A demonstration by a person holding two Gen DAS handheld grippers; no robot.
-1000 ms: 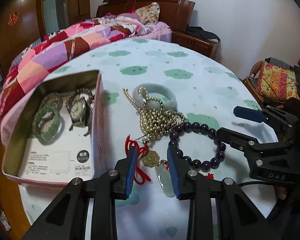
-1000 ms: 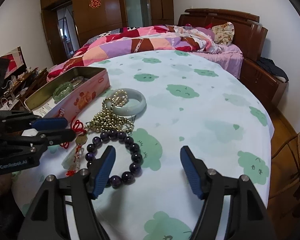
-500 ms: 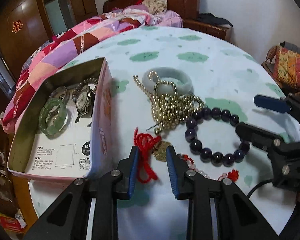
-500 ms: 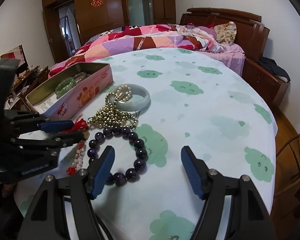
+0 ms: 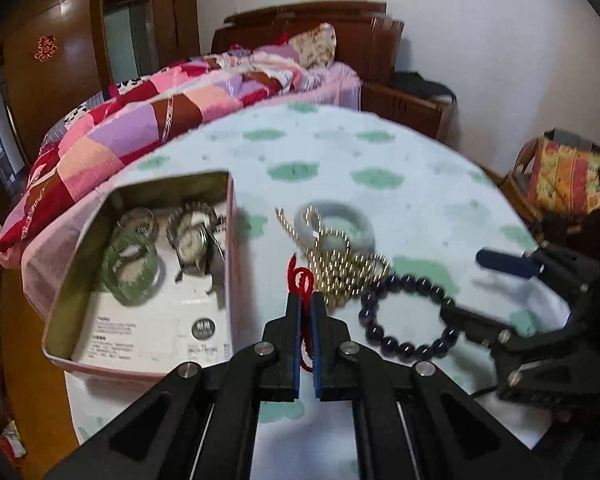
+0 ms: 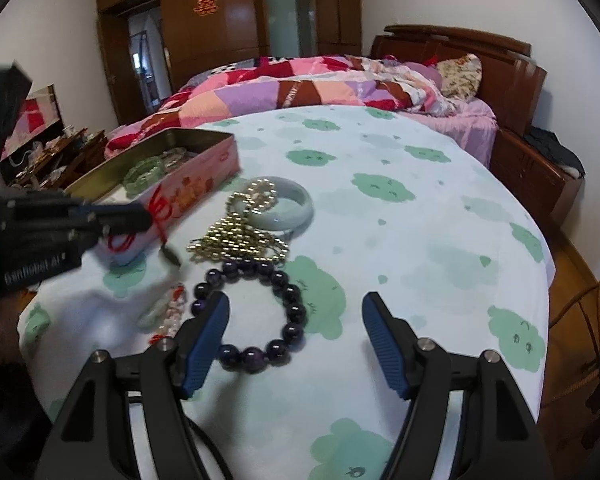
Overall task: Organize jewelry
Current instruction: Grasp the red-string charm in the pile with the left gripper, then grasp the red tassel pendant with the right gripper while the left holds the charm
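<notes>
Two grippers work over a round worktop (image 6: 420,216) covered in a pale cloth with green cloud shapes. The left gripper (image 5: 306,300) has just been closing and is now clamped on the red cord (image 5: 301,280) of a pendant; the cord's knotted loop sticks up past its blue pads. From the right wrist view the same cord (image 6: 160,210) trails out of the left gripper (image 6: 142,218), with a small dark charm (image 6: 171,255) hanging below it, clear of the cloth and blurred. A pale green pendant with red and white beads (image 6: 162,312) lies on the cloth near the right gripper's left finger.

The right gripper (image 6: 296,316) hovers with its jaws wide apart and nothing between the pads; the dark purple bead bracelet (image 6: 260,308) lies just ahead of it on the cloth. Beyond the bracelet sits a heap of gold beads (image 6: 240,236), touching a pale jade bangle (image 6: 284,204).

To the left stands a pink tin box (image 5: 228,240), open, holding a green bangle (image 5: 130,268) and a wristwatch (image 5: 192,240). A bed with a patchwork quilt (image 6: 300,88) lies behind the worktop.
</notes>
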